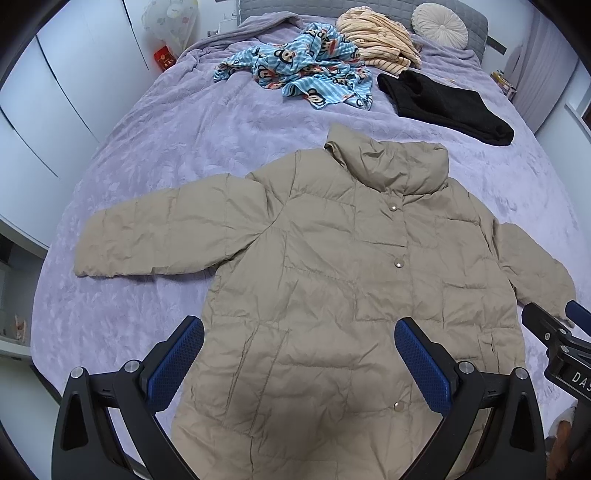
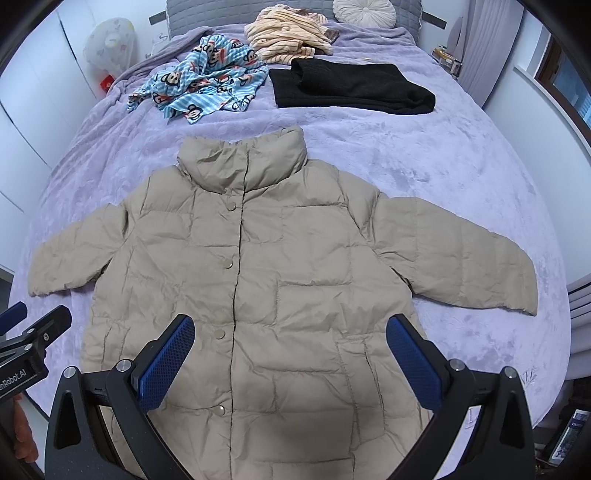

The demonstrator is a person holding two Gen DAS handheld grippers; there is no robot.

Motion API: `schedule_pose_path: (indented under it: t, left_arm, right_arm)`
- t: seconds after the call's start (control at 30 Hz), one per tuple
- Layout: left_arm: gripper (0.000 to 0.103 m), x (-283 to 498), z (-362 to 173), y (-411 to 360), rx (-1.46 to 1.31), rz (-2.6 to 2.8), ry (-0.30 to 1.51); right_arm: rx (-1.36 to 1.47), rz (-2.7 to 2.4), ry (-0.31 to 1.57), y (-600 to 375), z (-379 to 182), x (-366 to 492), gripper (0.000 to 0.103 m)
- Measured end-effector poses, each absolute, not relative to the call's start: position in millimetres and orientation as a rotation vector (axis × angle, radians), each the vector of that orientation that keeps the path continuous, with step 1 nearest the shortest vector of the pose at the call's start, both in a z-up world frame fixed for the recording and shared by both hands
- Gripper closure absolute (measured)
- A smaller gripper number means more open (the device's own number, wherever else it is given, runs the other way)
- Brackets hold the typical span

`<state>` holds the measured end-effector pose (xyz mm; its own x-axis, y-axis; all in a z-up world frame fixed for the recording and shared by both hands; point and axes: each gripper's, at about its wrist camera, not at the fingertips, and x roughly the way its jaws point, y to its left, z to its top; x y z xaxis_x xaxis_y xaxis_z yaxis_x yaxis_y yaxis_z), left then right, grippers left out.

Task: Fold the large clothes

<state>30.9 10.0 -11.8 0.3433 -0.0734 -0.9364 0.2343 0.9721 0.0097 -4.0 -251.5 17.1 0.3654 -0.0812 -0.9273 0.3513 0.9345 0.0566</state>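
Jacket (image 1: 332, 266) lies flat beneath both spread grippers.

Soft even light, fisheye-warped edges

Beige jacket (image 2: 280, 280) (spread flat) beneath wide-apart right gripper (image 2: 290, 363).

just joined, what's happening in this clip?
A person holds a pair of tongs in each hand above a beige quilted puffer jacket spread flat, front up and snapped shut, sleeves out, on a lavender fleece bedspread. The left tongs and right tongs are both open and grip nothing; no fold has begun. Farther up the bed lie a folded black knit garment, a crumpled blue striped monkey-print cloth and a cream striped fleece garment.
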Motion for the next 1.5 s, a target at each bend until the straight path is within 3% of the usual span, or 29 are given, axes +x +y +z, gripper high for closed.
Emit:
schedule_pose_path:
  t: [0.27,0.6,1.07,1.33,1.37,1.4,1.43,1.47,1.5]
  left_arm:
    - [0.0,37,-24,24,0.134,-0.191,1.226]
    - [0.0,53,-88,99,-0.024,-0.188,1.313]
    - [0.0,165,-201,305,-0.565,0.005,1.138]
    - [0.0,232,-223,347,-0.64,0.094,1.079]
    - [0.007,238,-221,348,-0.632,0.11,1.064]
    - [0.034,244,-219,347,-0.623,0.128,1.054]
    - [0.054,250,-219,346,-0.622,0.124,1.056]
    - [0.096,256,-221,346,-0.65,0.074,1.064]
    - [0.098,259,-221,348,-0.7,0.027,1.059]
  right_arm:
    - [0.264,-0.306,1.151,-250,9,-1,0.0]
    - [0.352,-0.155,1.248,-209,-36,12,0.0]
    - [0.33,-0.012,1.272,-123,-105,57,0.0]
    - [0.328,0.007,1.22,-104,-106,79,0.0]
    - [0.328,0.01,1.216,-101,-105,83,0.0]
    - [0.332,0.016,1.21,-98,-105,90,0.0]
    - [0.337,0.023,1.203,-96,-105,96,0.0]
    - [0.346,0.031,1.193,-94,-104,102,0.0]
    - [0.357,0.044,1.178,-90,-102,109,0.0]
